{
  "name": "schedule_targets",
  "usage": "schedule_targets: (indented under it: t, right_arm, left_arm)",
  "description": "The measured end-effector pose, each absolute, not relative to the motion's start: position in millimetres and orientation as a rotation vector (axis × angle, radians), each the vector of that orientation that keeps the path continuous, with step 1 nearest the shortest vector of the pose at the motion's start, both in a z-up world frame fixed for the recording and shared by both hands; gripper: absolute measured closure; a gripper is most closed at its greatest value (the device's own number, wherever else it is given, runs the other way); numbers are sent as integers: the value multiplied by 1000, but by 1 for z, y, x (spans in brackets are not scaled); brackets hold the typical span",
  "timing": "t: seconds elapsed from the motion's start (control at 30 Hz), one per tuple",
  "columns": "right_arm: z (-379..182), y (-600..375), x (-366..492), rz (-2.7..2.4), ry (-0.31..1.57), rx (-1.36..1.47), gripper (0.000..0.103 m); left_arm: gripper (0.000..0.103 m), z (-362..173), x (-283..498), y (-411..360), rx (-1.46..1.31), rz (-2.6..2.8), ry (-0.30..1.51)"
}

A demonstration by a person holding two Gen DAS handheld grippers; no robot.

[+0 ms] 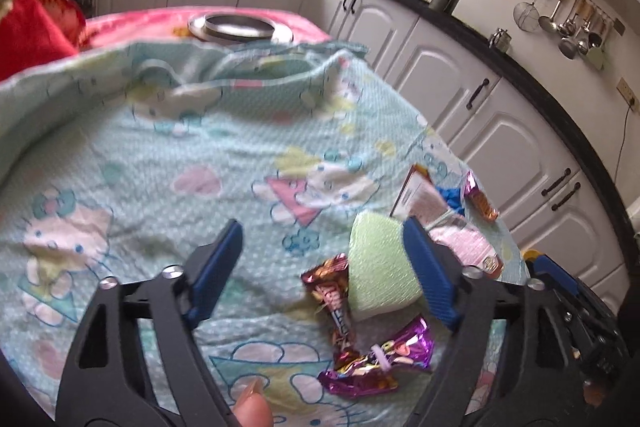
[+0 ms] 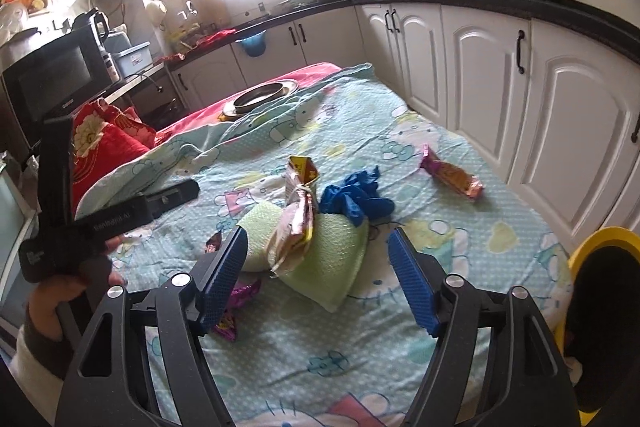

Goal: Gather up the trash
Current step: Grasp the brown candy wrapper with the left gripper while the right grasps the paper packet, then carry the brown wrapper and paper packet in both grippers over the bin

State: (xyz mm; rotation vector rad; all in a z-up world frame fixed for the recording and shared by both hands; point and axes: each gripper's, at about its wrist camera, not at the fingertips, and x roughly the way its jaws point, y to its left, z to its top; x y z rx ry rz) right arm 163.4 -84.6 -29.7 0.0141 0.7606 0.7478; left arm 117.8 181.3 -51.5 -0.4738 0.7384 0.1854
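- Both claws released: left gripper (image 1: 320,263), right gripper (image 2: 318,275).
- Green foam sheet (image 2: 320,259) lies centre-near on the tablecloth (image 2: 400,367), snack wrapper (image 2: 298,223) atop.
- Yellow bin (image 2: 592,239) near right.
- Straddle the wrapper squarely, then close gently.

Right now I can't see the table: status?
Both hand-held grippers open, empty. Wrappers, green sponge, blue glove uncollected. Nothing blocking.

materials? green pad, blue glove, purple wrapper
Green pad: looks like soft foam or sponge, matte, dimpled surface, thick white edge. Blue glove: thin nitrile or latex, likely; crumpled, slight sheen. Purple wrapper: metallised plastic film, glossy, crinkled, with bright reflections.
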Motion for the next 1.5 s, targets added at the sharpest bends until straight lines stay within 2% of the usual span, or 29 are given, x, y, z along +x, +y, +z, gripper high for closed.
schedule_targets:
  t: [0.1, 0.47, 0.5, 0.53, 0.6, 0.77, 0.83, 1.23, 1.5]
  right_arm:
    - [-35, -77, 166, 755, 778, 10, 37]
    - [-51, -64, 178, 759, 836, 23, 50]
    - [-52, -63, 179, 761, 841, 27, 50]
    - [-54, -64, 180, 763, 844, 32, 53]
    - [-56, -62, 182, 772, 858, 44, 58]
    - [-62, -56, 183, 799, 881, 47, 79]
    - [-63, -55, 183, 800, 882, 42, 79]
    - [-62, -61, 177, 803, 858, 40, 80]
    - [-52, -69, 173, 818, 823, 59, 80]
  left_arm:
    - [44, -63, 118, 186, -518, 154, 769]
    - [45, -88, 126, 184, -615, 101, 818]
    - [48, -89, 126, 183, -615, 99, 819]
    - [55, -90, 127, 182, -615, 97, 820]
    - [59, -93, 128, 181, -623, 92, 823]
    - [70, -96, 130, 183, -639, 68, 828]
    - [77, -97, 130, 183, -648, 55, 828]
    - [78, -86, 129, 186, -623, 61, 818]
    - [78, -59, 120, 187, -594, 75, 748]
